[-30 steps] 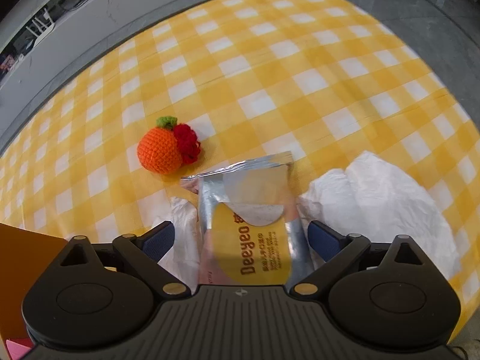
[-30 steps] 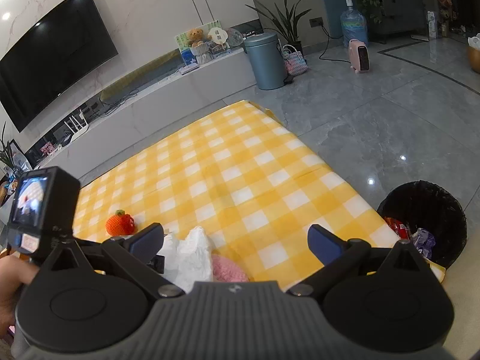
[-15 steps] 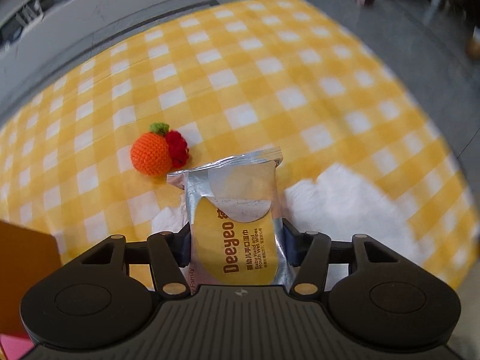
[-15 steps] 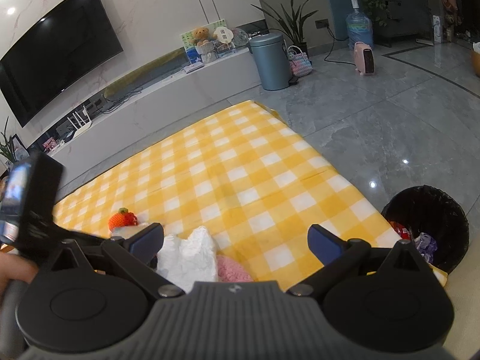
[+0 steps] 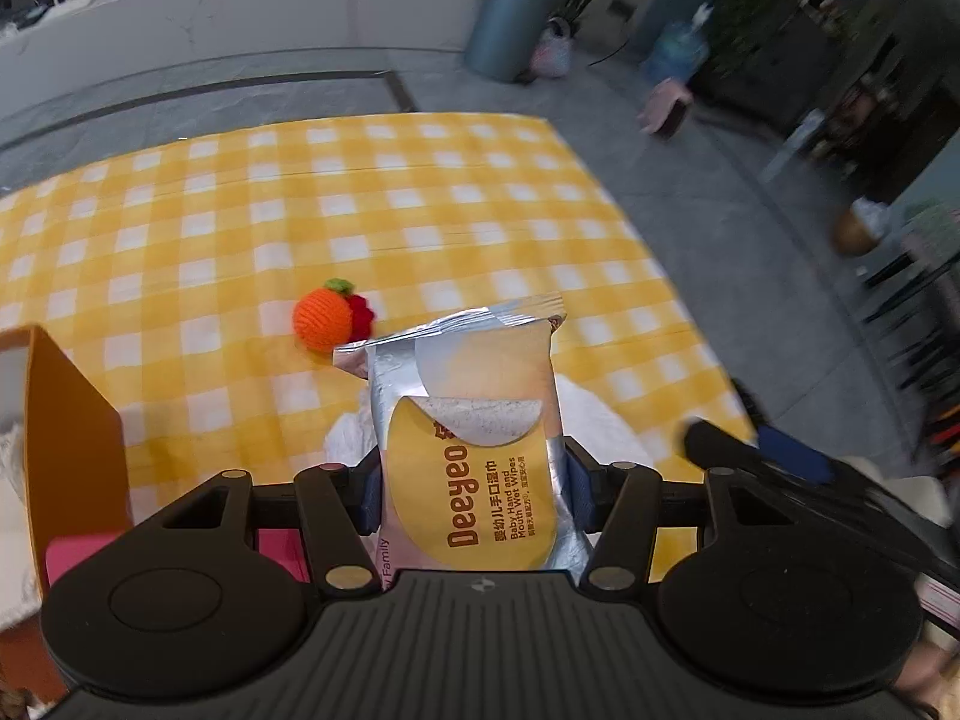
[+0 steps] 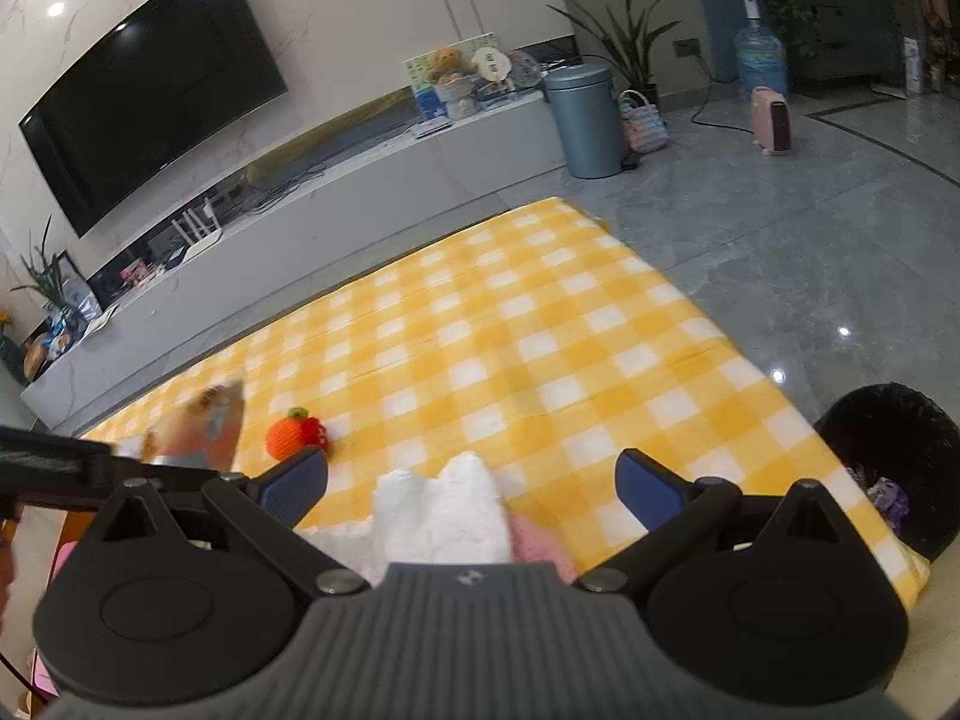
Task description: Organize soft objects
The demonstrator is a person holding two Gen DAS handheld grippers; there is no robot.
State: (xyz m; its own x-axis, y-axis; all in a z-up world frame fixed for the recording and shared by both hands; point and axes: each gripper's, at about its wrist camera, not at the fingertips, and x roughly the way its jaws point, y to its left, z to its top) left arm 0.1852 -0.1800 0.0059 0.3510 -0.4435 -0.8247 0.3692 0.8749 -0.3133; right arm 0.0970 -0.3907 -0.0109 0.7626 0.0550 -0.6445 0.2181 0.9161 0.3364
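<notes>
My left gripper is shut on a silver and yellow pack of wet wipes, which hangs above the yellow checked cloth. Beyond it on the cloth lies an orange crocheted ball with a red bit beside it. A white soft cloth lies under the pack. In the right wrist view my right gripper stands open above the white cloth and a pink soft thing. The orange ball sits to its left, and the lifted pack shows blurred at the far left.
An orange box with a pink thing by it stands at the left. A black bin with rubbish stands on the grey floor right of the cloth. A grey-blue can and a low white TV bench are at the back.
My left gripper closed on the wipes pack and lifted it off the cloth, tilting up so more of the room shows. The right gripper stayed open and shifted slightly.
</notes>
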